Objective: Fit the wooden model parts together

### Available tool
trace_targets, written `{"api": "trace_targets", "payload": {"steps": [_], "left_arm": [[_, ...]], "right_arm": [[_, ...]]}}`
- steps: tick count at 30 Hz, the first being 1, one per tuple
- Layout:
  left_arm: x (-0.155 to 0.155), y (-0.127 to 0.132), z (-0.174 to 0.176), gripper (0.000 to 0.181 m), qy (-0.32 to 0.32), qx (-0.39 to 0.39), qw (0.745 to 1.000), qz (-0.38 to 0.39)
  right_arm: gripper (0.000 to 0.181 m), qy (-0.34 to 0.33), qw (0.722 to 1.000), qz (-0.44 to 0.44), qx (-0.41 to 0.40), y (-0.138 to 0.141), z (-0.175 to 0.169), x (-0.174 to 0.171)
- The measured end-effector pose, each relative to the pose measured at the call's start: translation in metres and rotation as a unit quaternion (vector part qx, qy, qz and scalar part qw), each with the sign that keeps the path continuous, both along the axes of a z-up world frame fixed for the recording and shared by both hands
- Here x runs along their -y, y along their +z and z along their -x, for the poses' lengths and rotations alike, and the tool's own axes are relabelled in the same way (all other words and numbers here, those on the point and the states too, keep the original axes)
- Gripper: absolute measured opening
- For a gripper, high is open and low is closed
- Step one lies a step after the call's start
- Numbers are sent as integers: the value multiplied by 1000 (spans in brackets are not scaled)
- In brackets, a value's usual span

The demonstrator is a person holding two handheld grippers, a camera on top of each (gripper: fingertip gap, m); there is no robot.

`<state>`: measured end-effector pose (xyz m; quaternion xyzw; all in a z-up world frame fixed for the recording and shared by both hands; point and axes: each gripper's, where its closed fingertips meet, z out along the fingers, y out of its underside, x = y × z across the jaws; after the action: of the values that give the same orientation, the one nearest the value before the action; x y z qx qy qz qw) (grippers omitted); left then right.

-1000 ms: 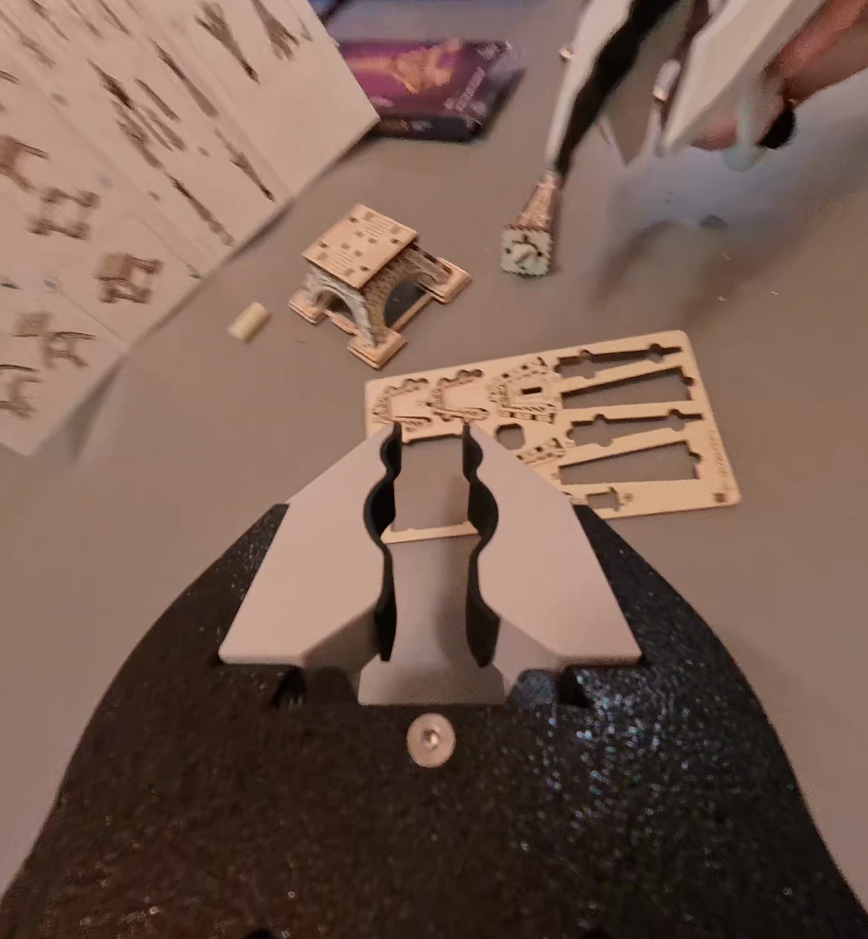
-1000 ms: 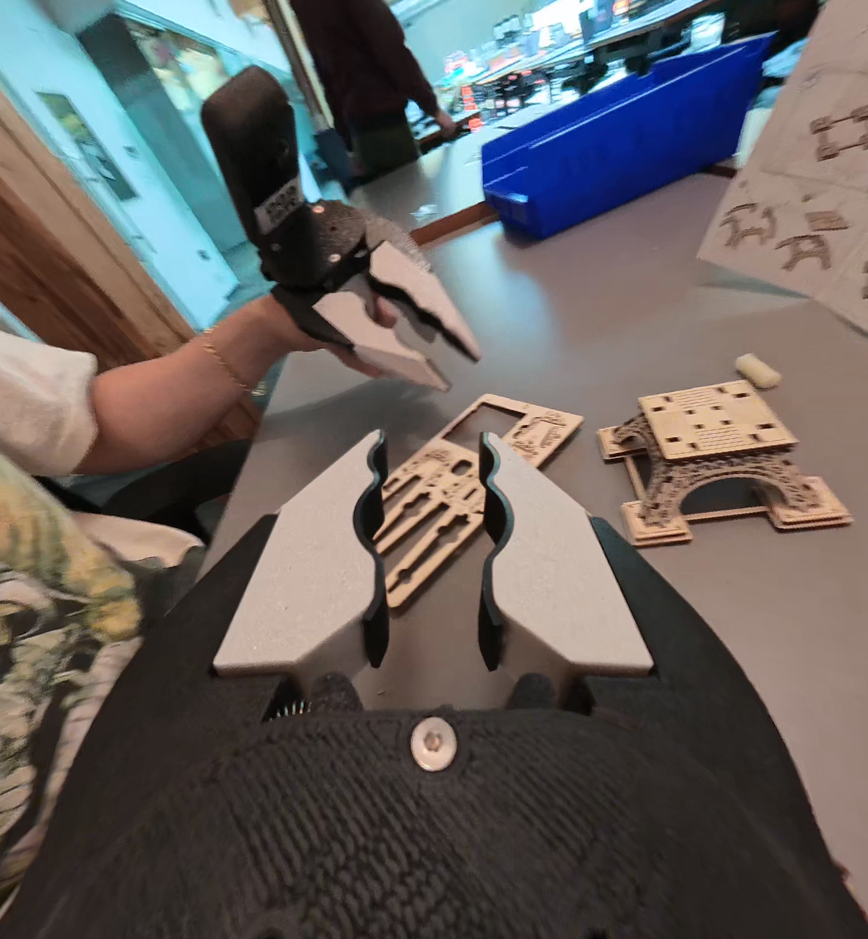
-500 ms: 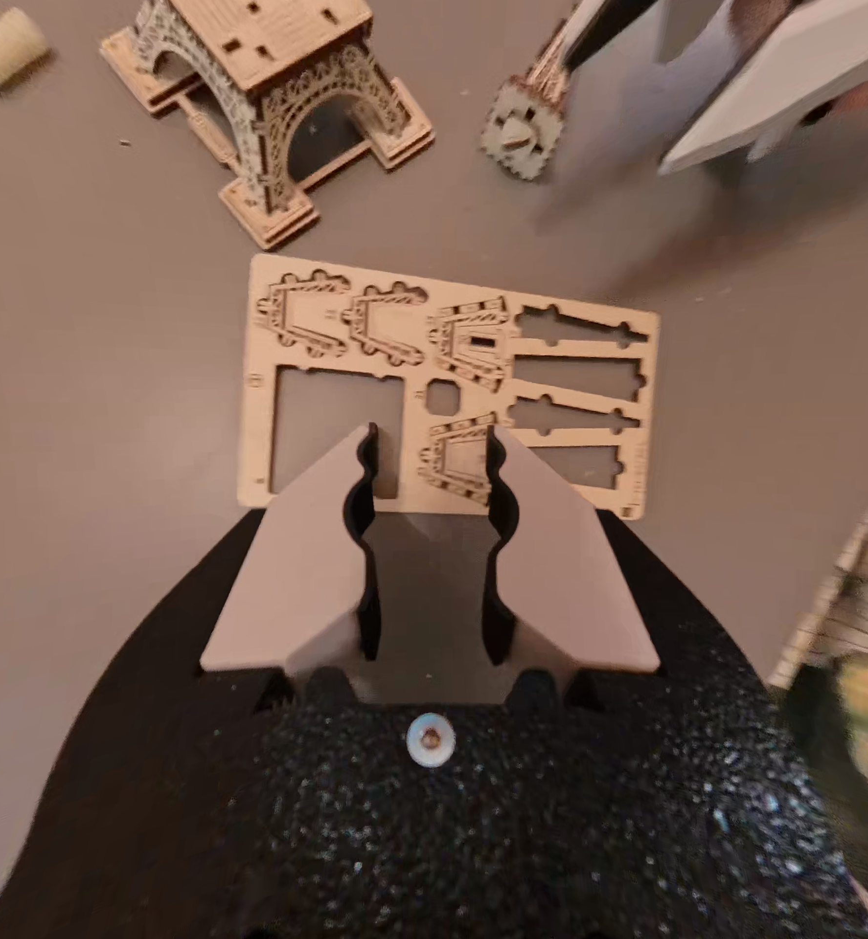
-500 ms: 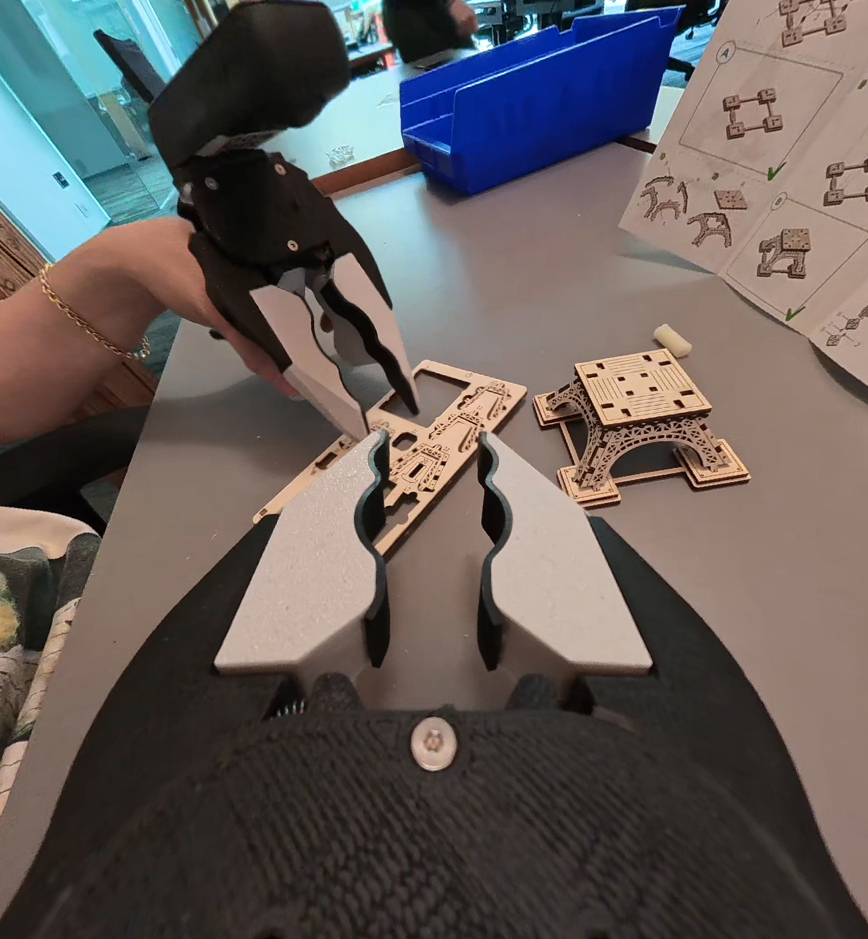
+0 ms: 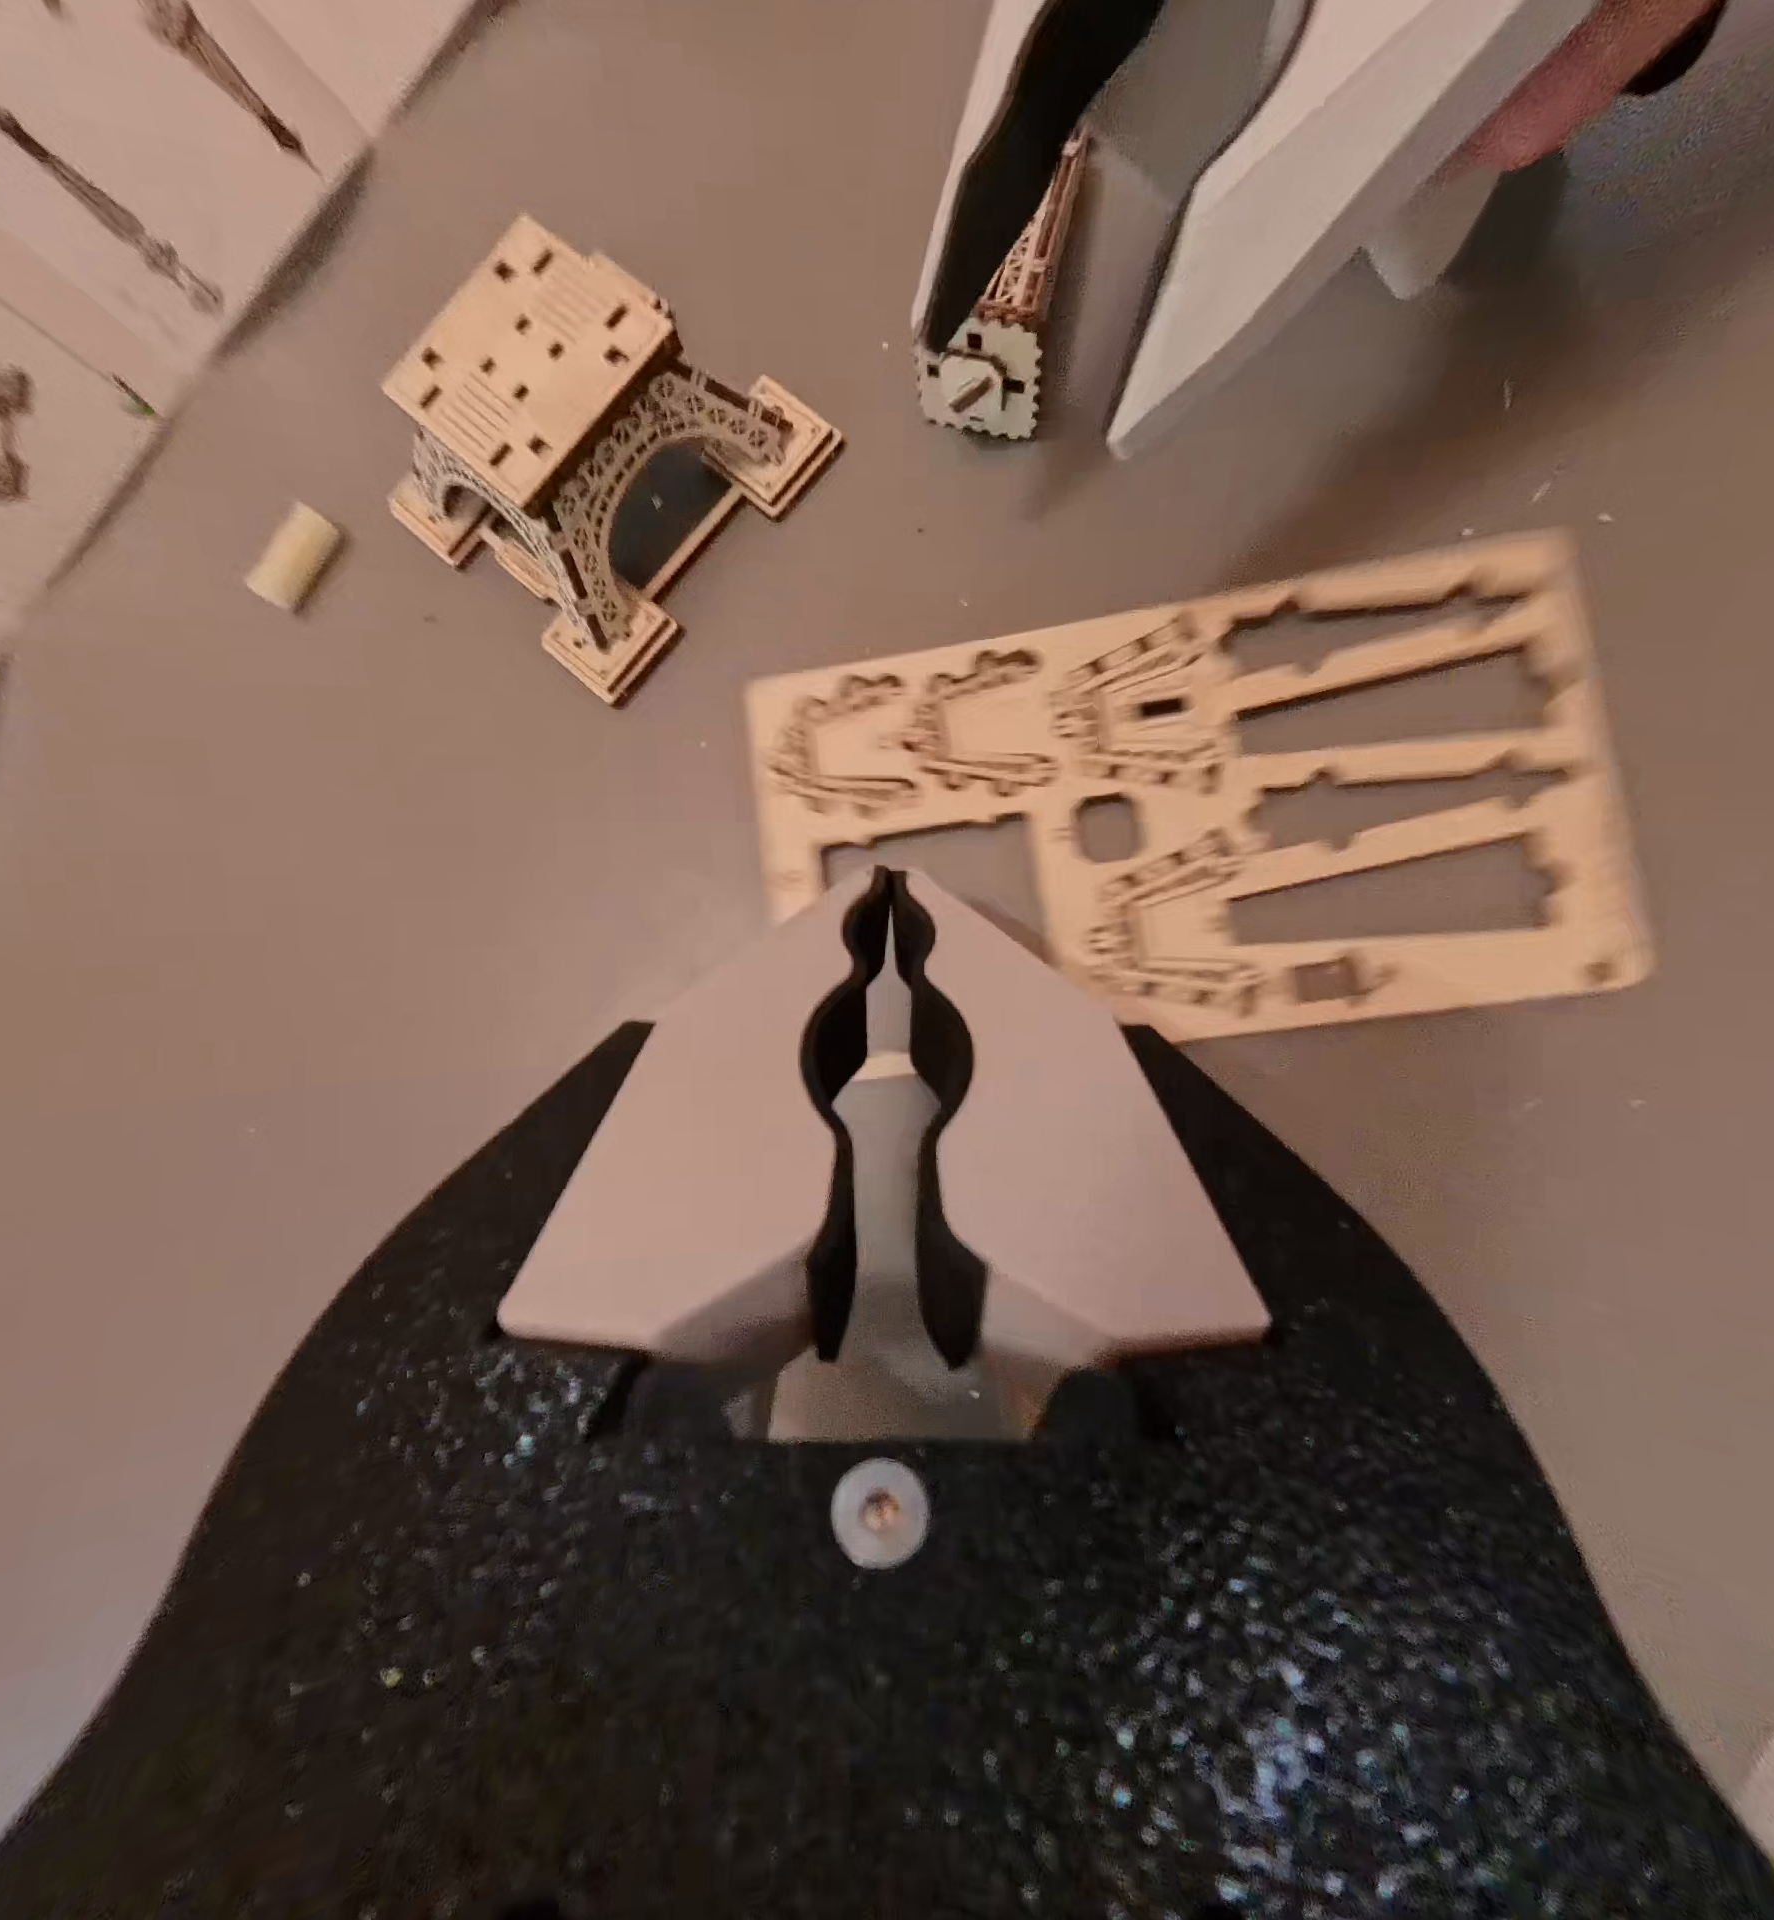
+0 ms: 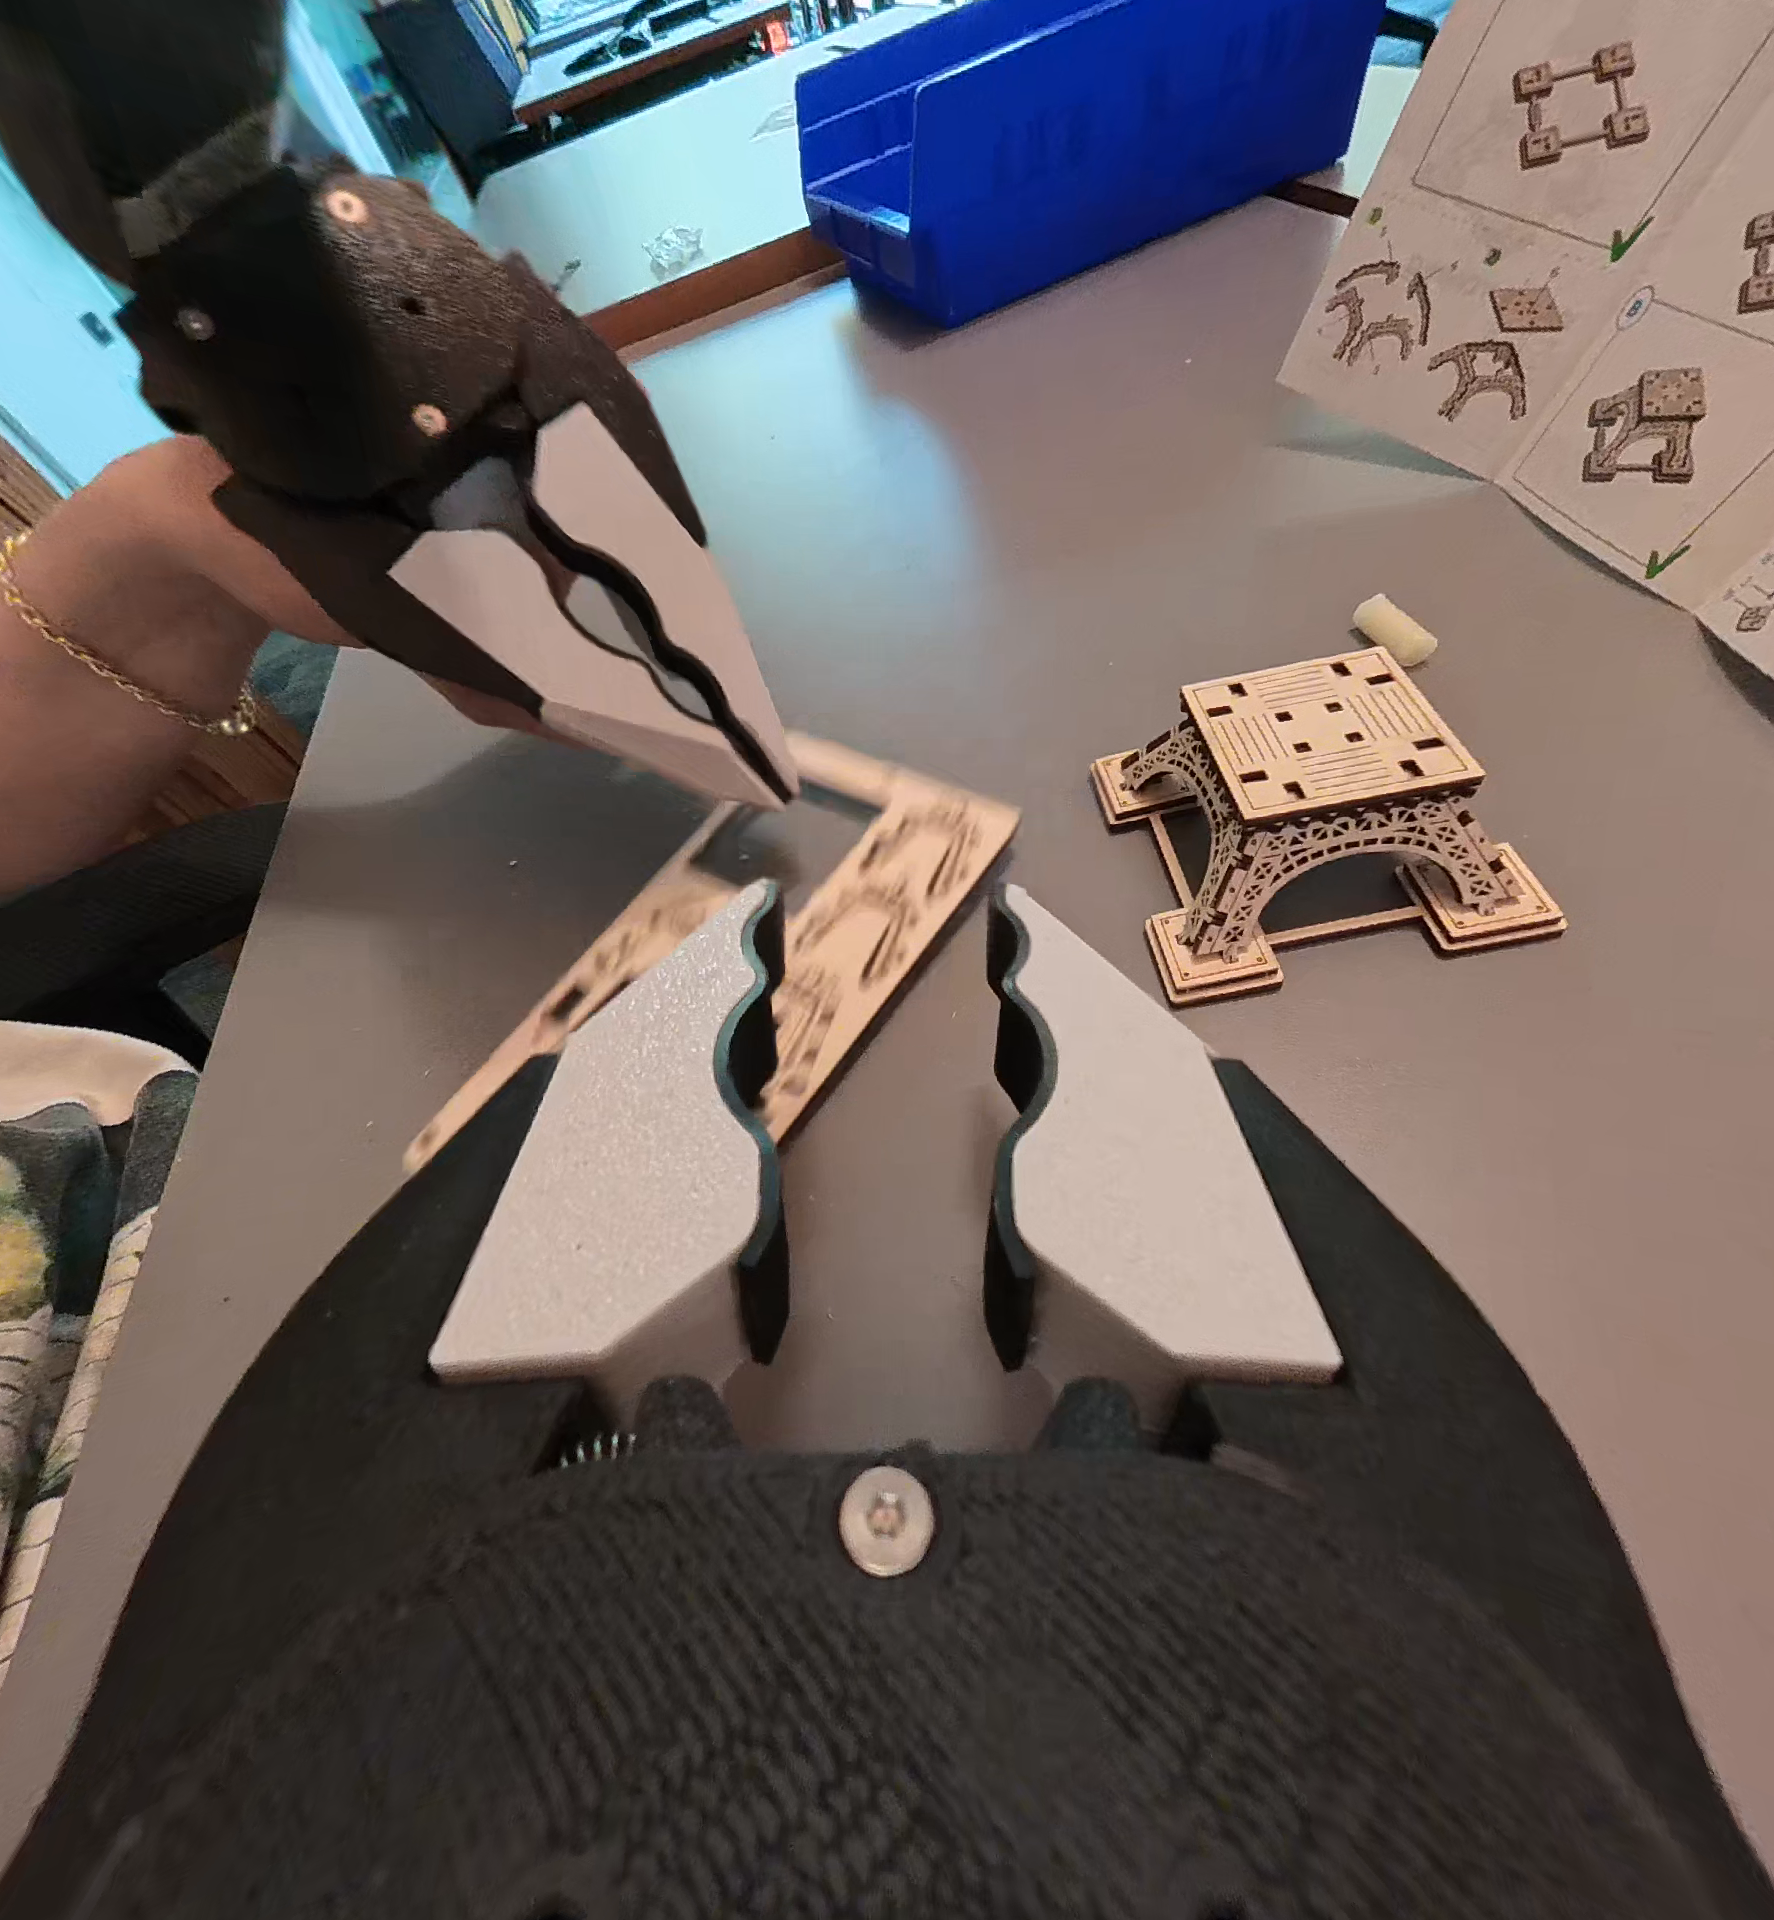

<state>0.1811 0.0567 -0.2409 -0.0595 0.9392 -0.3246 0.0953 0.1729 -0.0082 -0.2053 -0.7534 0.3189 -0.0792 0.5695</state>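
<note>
My left gripper (image 5: 888, 883) is shut, its tips over the rectangular cut-out at a corner of the flat wooden parts sheet (image 5: 924, 748); I cannot tell whether they touch it. It also shows in the right wrist view (image 6: 784, 792), above the sheet (image 6: 893, 873). My right gripper (image 6: 885, 899) is open and empty, low over the sheet's near end. In the left wrist view a thin wooden spire (image 5: 1028, 260) with a square end shows between the right gripper's (image 5: 1023, 400) spread fingers. The built tower base (image 5: 571, 416) (image 6: 1330, 748) stands alone on the grey table.
A folded instruction sheet (image 6: 1641, 312) (image 5: 52, 260) lies past the tower base. A small cream cylinder (image 6: 1394, 627) (image 5: 293, 556) lies beside the base. A blue bin (image 6: 1070, 135) stands at the table's far edge. A person's arm (image 6: 83, 644) holds the left gripper. Some 8 cm of space lies between my two pairs of fingers. The small cream cylinder (image 5: 293, 556) is about 15 cm from both grippers' fingertips. It is also in sight in the right wrist view (image 6: 1383, 628).
My left gripper has closed and come down to the sheet's corner. The sheet looks blurred, as if shifting. My right gripper has stayed open and moved nearer the spire.
</note>
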Motion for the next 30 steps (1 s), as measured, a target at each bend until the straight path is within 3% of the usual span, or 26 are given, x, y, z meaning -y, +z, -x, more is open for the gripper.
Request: {"api": "trace_targets", "payload": {"steps": [3,6,8,12,16,19,21,27,30], "left_arm": [[-5,3,0,0,11,6,1000,7],[3,5,8,19,54,-103,992,49],[13,7,18,21,65,-158,983,67],[23,-1,47,22,65,-164,984,19],[22,-23,53,34,91,-117,987,-64],[29,-25,50,26,98,-93,989,-66],[31,-25,54,6,71,-80,992,-71],[28,-17,44,6,-12,77,996,-49],[35,13,43,7,-54,187,981,16]], "right_arm": [[39,6,1000,-2,-24,-6,2,-1],[41,10,999,10,-35,-11,3,0],[41,11,999,14,-39,-13,3,-1],[41,11,999,20,-39,-14,4,-2],[41,9,999,16,-44,-14,4,-2],[42,9,999,16,-45,-15,4,-2],[43,5,999,18,-50,-16,4,0],[43,-6,995,-4,-99,-17,4,12],[29,5,992,-55,-115,-6,6,12]]}}
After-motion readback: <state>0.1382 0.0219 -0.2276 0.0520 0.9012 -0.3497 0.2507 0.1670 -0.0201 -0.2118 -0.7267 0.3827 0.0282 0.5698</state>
